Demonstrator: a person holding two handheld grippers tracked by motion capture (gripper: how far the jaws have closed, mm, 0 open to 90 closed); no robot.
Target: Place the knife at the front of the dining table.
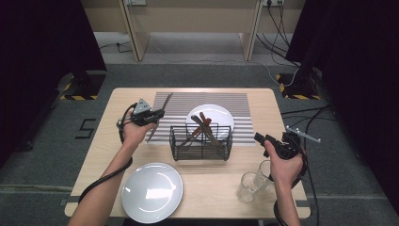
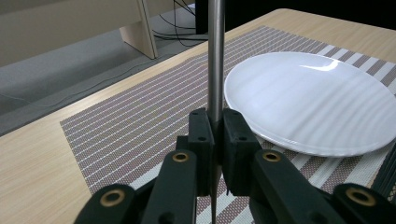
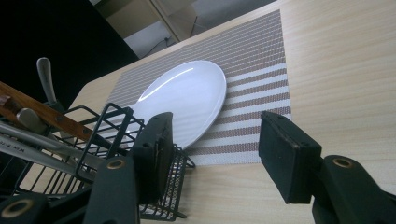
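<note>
Two hand-held grippers: one in each of the person's hands, both over the light wooden tabletop [image 1: 263, 101]
Left hand-held gripper [image 1: 159, 113]: jaws clamped tight on a slim silver table knife [image 1: 160, 114], held above the left part of the striped brown-and-white woven placemat [image 1: 235, 101]
Knife, close up: in the left gripper view the steel shaft [image 2: 215, 56] rises straight up from between the two black pads [image 2: 201, 140], which press on it from both sides
Right hand-held gripper [image 1: 259, 138]: jaws standing wide apart with nothing between them, just right of the black wire cutlery basket [image 1: 201, 147]
Basket: sits at the front edge of the placemat and holds several pieces of cutlery, some with brown wooden handles [image 1: 205, 123]
Far plate: round white plate [image 1: 221, 115] on the placemat, right behind the basket
Near plate: second round white plate [image 1: 151, 191] on the bare tabletop at front left
Glasses: two clear drinking glasses [image 1: 248, 187] at front right, beside the right wrist
</note>
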